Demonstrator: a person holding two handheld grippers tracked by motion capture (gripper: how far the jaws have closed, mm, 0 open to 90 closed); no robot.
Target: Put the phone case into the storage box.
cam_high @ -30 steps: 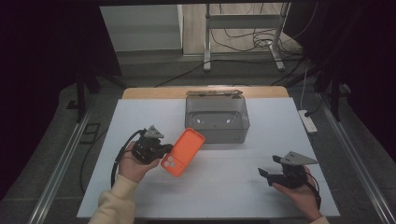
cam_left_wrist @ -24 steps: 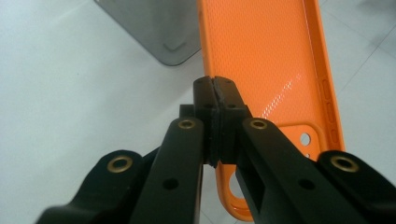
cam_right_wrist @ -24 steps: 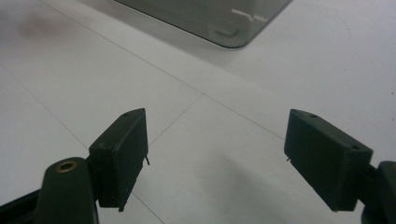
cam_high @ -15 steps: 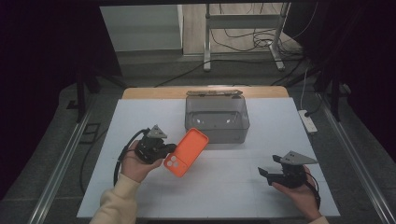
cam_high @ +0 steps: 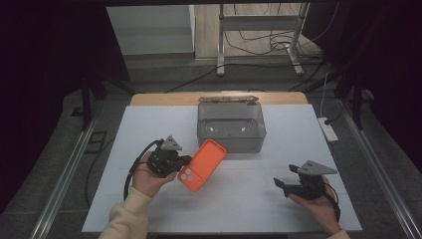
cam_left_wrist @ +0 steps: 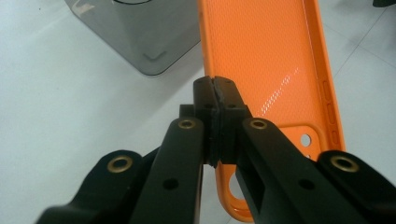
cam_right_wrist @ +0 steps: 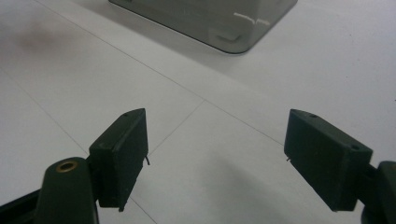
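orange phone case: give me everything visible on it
The orange phone case looks like soft, matte silicone, with a raised rim, a fine-textured inner face turned up, camera holes at its near end and button bumps along one edge. It is empty. The left gripper is shut on one long edge, holding it tilted above the white table, its far end towards the grey bin.

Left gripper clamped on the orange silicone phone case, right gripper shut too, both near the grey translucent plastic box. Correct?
Not quite. The right gripper is open: in the right gripper view its jaws stand wide apart with nothing between them. The rest holds: the left gripper is clamped on the edge of the orange silicone phone case, with the grey translucent plastic box just beyond.
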